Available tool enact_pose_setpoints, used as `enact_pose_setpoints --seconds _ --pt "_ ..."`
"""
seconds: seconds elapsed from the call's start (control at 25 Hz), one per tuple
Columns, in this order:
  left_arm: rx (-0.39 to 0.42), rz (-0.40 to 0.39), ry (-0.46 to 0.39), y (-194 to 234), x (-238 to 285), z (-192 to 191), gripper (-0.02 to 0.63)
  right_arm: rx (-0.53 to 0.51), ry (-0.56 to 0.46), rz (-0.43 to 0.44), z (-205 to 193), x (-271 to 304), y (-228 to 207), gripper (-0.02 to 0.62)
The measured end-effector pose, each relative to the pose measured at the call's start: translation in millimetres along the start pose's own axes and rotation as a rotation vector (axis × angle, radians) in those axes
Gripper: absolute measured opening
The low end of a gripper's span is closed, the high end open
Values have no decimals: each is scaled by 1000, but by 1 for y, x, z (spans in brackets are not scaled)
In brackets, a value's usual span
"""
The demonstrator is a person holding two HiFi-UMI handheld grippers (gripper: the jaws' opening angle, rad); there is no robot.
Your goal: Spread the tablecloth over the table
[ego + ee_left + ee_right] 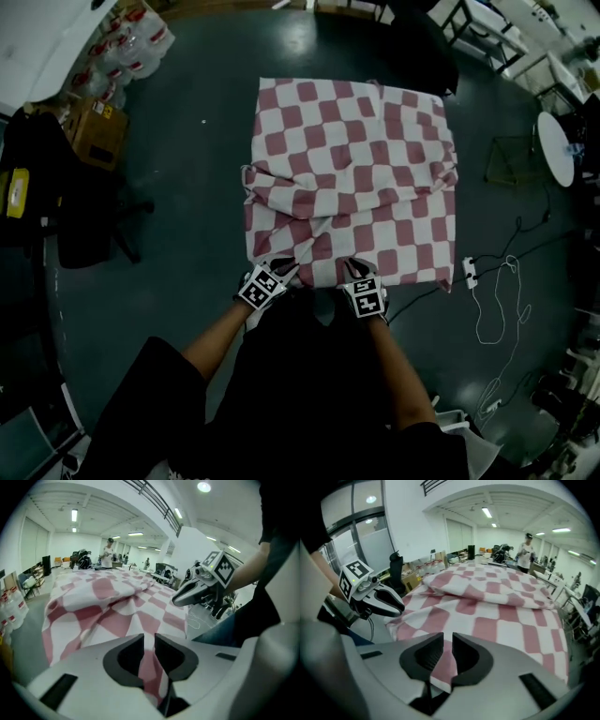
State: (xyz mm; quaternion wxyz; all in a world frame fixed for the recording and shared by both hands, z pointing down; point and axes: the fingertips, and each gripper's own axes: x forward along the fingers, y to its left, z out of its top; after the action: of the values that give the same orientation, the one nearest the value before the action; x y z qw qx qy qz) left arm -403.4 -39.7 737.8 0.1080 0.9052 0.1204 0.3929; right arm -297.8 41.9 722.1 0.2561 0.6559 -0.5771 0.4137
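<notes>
The red-and-white checked tablecloth (pixel 352 178) lies rumpled across the centre of the head view, with a loose fold bunched over its middle. At its lower edge, the left gripper (pixel 149 654) and right gripper (pixel 446 654) each pinch the hem between nearly closed jaws.

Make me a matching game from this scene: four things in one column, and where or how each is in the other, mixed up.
Things:
1. tablecloth
2. left gripper
3. cardboard box
4. white power strip

Places or states:
A. on the floor right of the table, beside a loose white cable
B. shut on the cloth's near edge
C. red and white checks, rumpled across the table
D. on the floor at the far left

Pairs: 1-C, 2-B, 3-D, 4-A
</notes>
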Motion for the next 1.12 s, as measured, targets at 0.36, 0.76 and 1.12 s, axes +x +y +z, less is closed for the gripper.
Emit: enact_pose_setpoints --seconds 0.36,0.76,1.12 --pt "52 -191 101 -83 129 87 81 186 76 -223 -85 -49 -193 95" --pt "6 -148 331 -121 220 110 53 120 78 -125 -134 -62 -260 114" --pt "-47 -62 252 -131 226 128 46 107 -41 -20 -126 -84 -287 77"
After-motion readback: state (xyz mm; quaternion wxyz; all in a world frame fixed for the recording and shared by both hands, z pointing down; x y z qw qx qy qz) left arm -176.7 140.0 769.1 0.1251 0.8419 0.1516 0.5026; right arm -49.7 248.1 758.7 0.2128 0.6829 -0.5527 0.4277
